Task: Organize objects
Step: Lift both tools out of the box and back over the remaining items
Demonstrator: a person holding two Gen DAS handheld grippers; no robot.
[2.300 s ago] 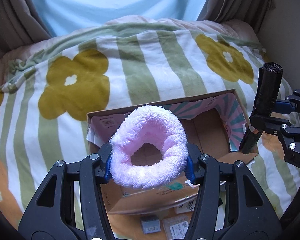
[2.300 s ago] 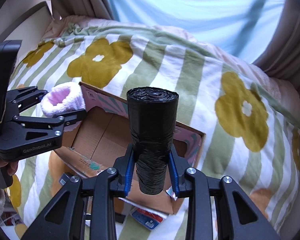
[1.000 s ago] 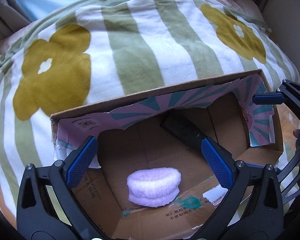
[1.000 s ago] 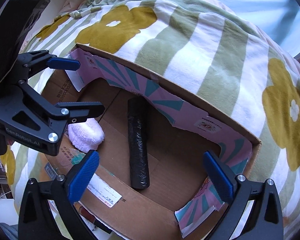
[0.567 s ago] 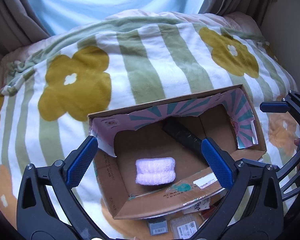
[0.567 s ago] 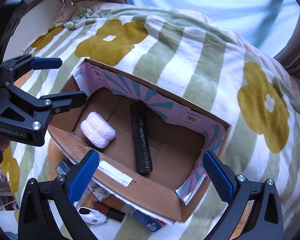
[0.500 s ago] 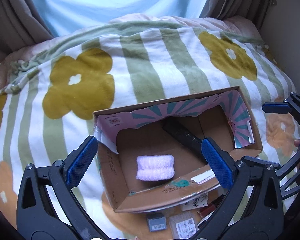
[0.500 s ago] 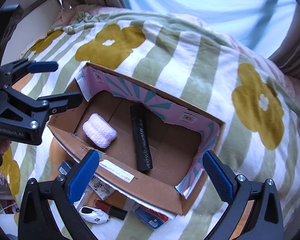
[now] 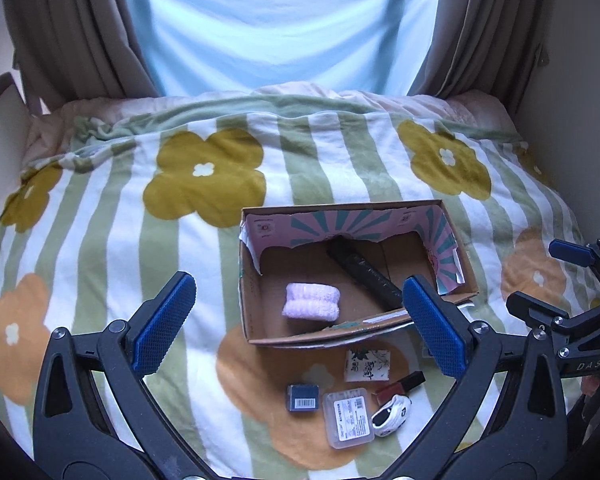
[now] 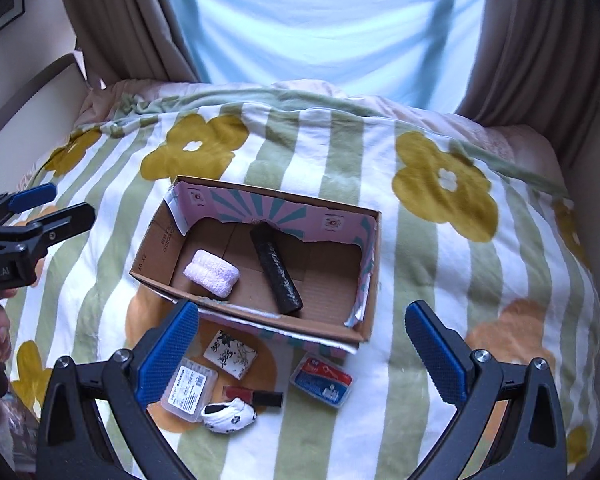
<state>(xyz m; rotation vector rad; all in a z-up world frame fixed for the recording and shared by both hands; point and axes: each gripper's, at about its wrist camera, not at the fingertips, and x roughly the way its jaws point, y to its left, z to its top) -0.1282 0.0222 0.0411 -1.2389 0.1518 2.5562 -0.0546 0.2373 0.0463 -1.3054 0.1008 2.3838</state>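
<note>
Two items lie in the cardboard box (image 10: pixel 256 322): soft pink towel roll (image 10: pixel 211 273) at 9 o'clock, stiff black bag roll (image 10: pixel 275 267) (light, slippery; grasp mid-length) centre. Left hand-held gripper (image 9: pixel 296 320) and right hand-held gripper (image 10: pixel 302 350) gape wide, empty.

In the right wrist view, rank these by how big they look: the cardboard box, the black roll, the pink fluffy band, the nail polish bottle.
Largest to smallest, as they look in that view:
1. cardboard box
2. black roll
3. pink fluffy band: shorter than the roll but thicker, so this pair is close
4. nail polish bottle
</note>
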